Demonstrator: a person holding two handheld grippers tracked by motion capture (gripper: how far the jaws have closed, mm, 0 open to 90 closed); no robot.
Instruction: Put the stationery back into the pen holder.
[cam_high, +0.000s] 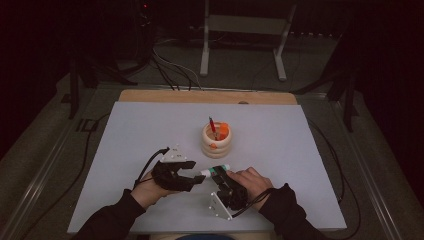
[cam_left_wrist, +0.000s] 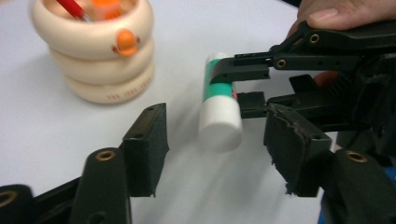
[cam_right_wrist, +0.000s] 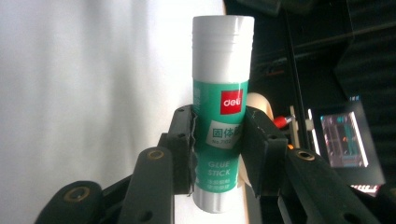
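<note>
Pale grey table sheet (cam_high: 150, 130) carries a cream stacked-ring pen holder (cam_high: 217, 142), kept just beyond both hands, likely the drop-off. Right gripper (cam_right_wrist: 217, 140) clamps the green-and-white plastic glue stick (cam_right_wrist: 222, 116) mid-body, held above the sheet with its cap toward the left gripper (cam_left_wrist: 210, 154). Left jaws stand apart, off the cap, probably lining up to pull it.

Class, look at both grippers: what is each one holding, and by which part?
The right gripper clamps a glue stick around its green labelled middle, white cap free. The left gripper holds nothing; its jaws stand open beside the cap.

Glossy plastic glue stick (cam_right_wrist: 222, 116); matt, perhaps paper-covered table (cam_high: 150, 130)
</note>
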